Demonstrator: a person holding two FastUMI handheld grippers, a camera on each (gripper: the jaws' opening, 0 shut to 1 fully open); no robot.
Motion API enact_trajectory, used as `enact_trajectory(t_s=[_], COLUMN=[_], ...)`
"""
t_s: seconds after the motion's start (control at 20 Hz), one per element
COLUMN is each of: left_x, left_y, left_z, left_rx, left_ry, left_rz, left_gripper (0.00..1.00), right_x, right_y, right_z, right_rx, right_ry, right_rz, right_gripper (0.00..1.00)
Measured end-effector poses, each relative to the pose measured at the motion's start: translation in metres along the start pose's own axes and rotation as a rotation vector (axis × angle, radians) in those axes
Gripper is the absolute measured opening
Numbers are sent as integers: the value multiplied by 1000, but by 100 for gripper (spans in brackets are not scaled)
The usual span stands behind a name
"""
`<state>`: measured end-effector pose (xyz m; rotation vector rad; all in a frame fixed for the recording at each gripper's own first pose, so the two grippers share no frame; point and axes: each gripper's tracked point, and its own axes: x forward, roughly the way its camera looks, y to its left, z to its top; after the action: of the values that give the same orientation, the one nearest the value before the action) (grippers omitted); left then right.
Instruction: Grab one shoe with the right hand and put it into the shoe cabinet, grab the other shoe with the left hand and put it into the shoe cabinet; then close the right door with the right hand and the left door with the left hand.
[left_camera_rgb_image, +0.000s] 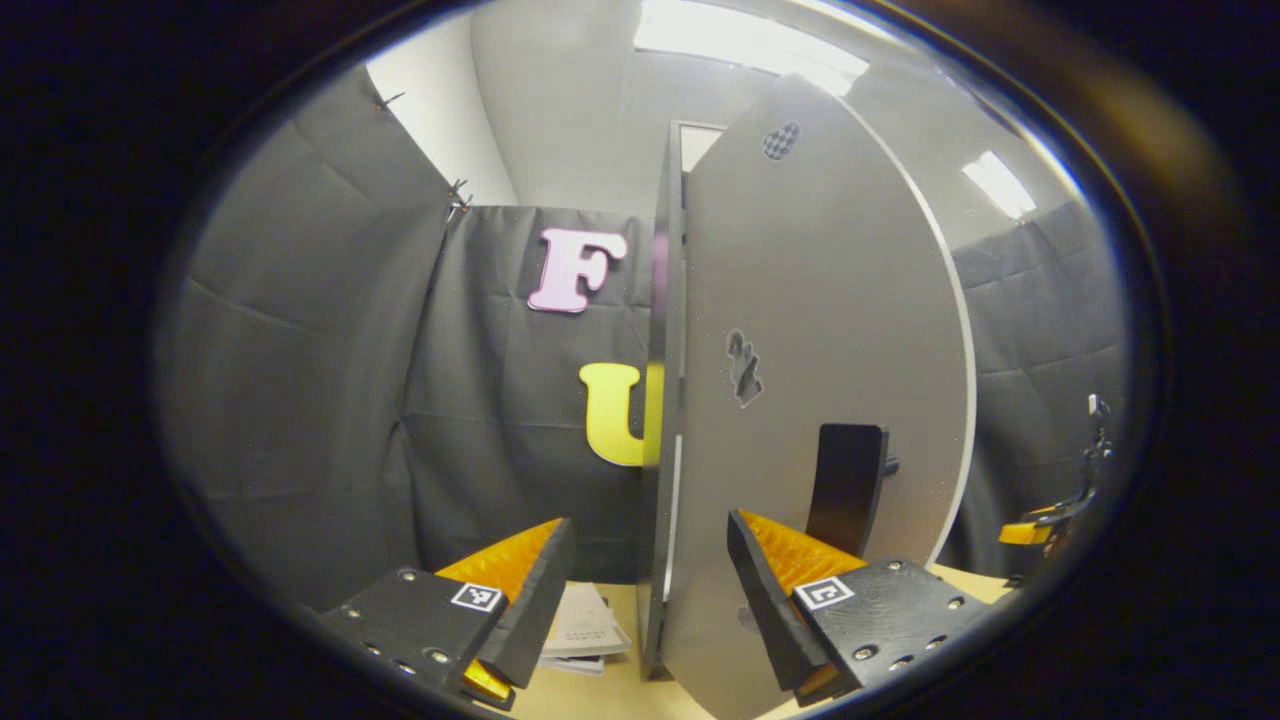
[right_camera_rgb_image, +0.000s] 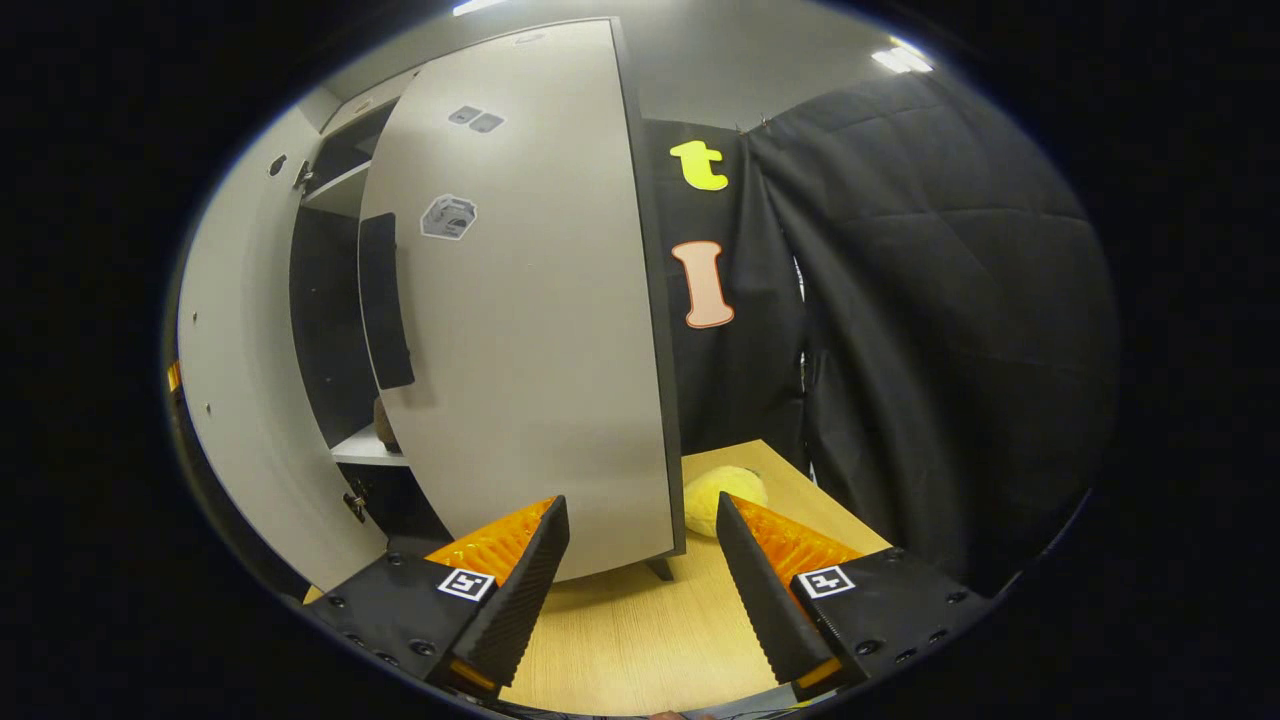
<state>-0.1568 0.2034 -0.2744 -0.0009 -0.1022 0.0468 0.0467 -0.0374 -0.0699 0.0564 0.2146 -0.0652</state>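
Grey left door (left_camera_rgb_image: 820, 380) edge-on | right door (right_camera_rgb_image: 520, 320) ajar | yellow plush (right_camera_rgb_image: 725, 497) | both tongs wide, empty

Black cloth walls (right_camera_rgb_image: 950, 300) enclose a light wood bench (right_camera_rgb_image: 640, 630); ceiling lights (left_camera_rgb_image: 745, 40) shine above a pale far wall (left_camera_rgb_image: 560, 110).

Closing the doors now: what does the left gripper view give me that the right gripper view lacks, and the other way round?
Left gripper view: the left door close up, its dark edge between the open fingers of the left gripper, and a stack of papers on the table by the door's foot.
Right gripper view: the right door ajar, the cabinet shelves behind it, a soft yellow object on the table past the door, and the right gripper open.
Shared: a grey door with a black handle, the wooden table, the black cloth wall.
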Motion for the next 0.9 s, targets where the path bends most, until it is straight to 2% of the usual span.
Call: enact_trajectory(t_s=[0.2,0.25,0.3,0.4,0.45,0.65,0.75,0.85,0.9], left_x=[3,5,5,10,12,40,48,56,58], left_y=[-11,-16,-21,-33,-41,-81,-102,-116,-116], left_z=[-3,-1,-2,-3,-3,-39,-47,-45,-43], left_rx=[11,17,19,20,21,-6,-55,-62,-44], left_ry=[-1,-4,-5,-5,-7,78,87,80,71], left_rz=[12,11,9,-2,-10,-95,-133,-148,-142], left_gripper=[89,93,89,89,96,96,96,96,82], right_x=[-8,-10,-11,-13,-13,-18,-22,-27,-31], right_y=[-9,-10,-12,-13,-14,-16,-21,-28,-32], right_z=[-5,-7,-6,-5,-3,4,7,8,7], right_rx=[8,16,24,30,29,26,28,37,47], right_ry=[7,10,11,9,5,-9,-21,-28,-28], right_rz=[-28,-32,-35,-41,-45,-54,-71,-93,-102], right_gripper=[94,94,94,94,94,94,94,94,94])
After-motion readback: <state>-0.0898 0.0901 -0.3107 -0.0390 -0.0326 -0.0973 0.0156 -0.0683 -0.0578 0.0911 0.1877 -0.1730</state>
